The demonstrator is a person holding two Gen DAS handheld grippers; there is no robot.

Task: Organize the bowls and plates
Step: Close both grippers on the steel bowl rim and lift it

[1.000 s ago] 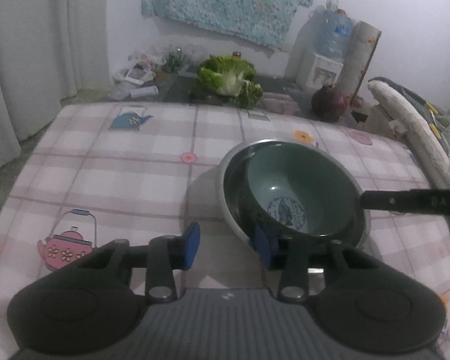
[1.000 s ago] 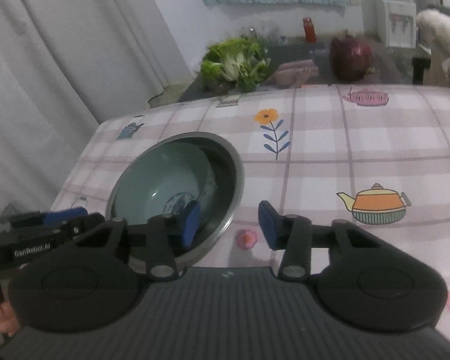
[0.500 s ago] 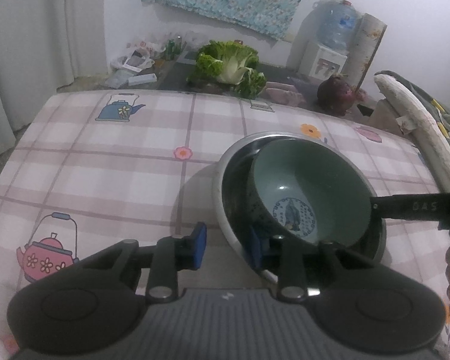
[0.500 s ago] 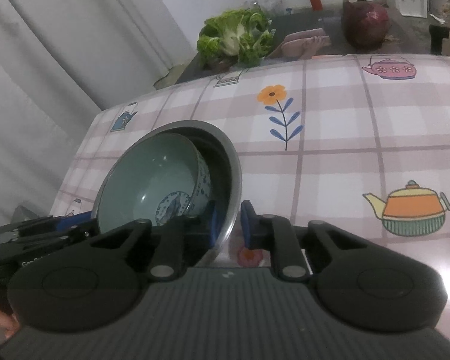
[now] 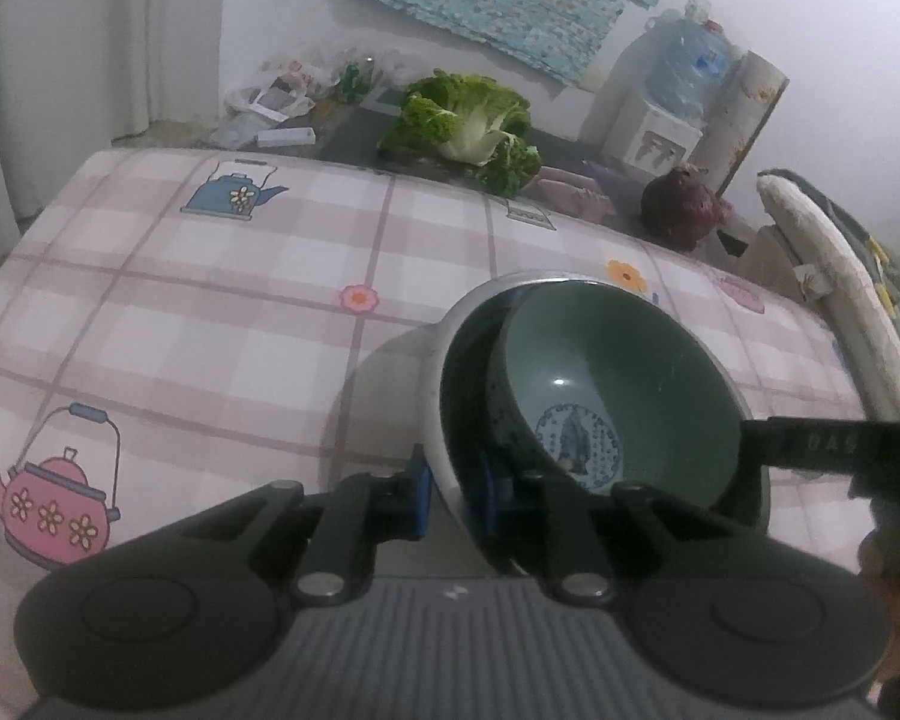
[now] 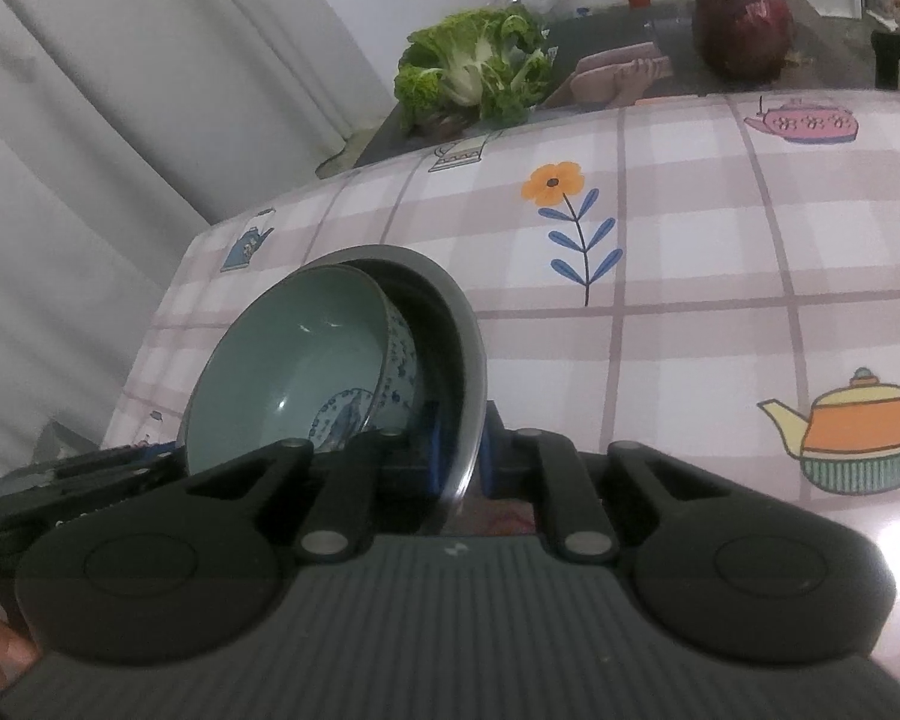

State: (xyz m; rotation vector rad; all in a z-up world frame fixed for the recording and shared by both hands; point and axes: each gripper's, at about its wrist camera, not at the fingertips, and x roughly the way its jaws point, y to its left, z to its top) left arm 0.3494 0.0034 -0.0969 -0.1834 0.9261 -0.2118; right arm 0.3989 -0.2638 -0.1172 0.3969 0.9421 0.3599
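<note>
Steel basin (image 5: 444, 360) on the checked bench (image 5: 210, 312), ceramic bowl (image 5: 624, 372) tilted inside: left claw (image 5: 450, 489) and right claw (image 6: 459, 459) each pinching opposite rims; thin, slippery metal, loose fragile bowl.

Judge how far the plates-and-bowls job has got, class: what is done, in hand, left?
Done: green bowl sits nested in the metal bowl. In hand: left gripper and right gripper have just closed on the metal bowl's rim, opposite sides. Left: moving the stack; no destination visible.

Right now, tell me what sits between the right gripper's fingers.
The metal bowl's rim, pinched by the right gripper, in the right wrist view.
</note>
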